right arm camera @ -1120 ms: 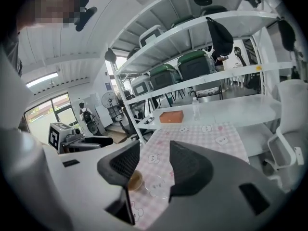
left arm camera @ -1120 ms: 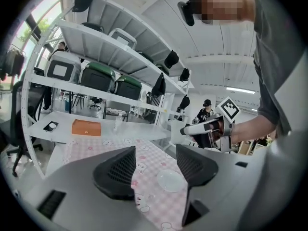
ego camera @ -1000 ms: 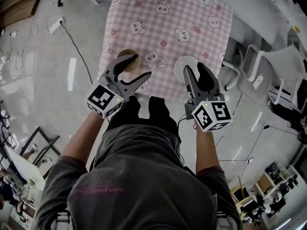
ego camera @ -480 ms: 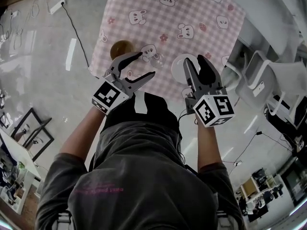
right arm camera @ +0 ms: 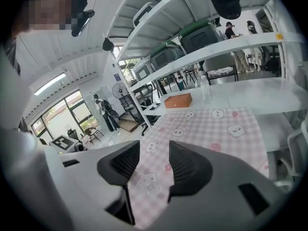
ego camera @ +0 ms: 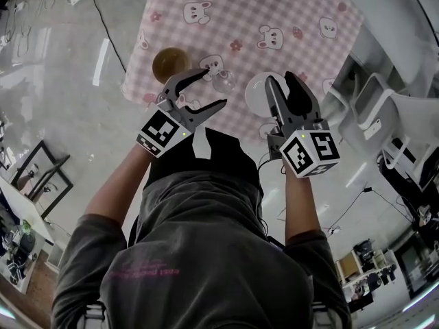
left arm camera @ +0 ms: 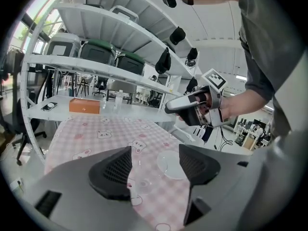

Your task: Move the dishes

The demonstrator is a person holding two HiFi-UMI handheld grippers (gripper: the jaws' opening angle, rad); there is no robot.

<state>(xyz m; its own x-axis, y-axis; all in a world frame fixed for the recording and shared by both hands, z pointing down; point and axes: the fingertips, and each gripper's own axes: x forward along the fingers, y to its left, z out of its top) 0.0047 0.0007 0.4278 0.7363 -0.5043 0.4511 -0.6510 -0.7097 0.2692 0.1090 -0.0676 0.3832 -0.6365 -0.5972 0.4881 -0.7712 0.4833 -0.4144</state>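
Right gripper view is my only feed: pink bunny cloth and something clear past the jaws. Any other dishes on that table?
Observer: Yes. The head view shows a white plate on the cloth, partly hidden behind the right gripper.
Operator: Anything more?
Observer: A brown dish sits near the cloth's left edge, just past the left gripper.
Operator: Is that gripper holding something?
Observer: No. Its own view shows the jaws apart, having just been opening wider, with nothing between them.
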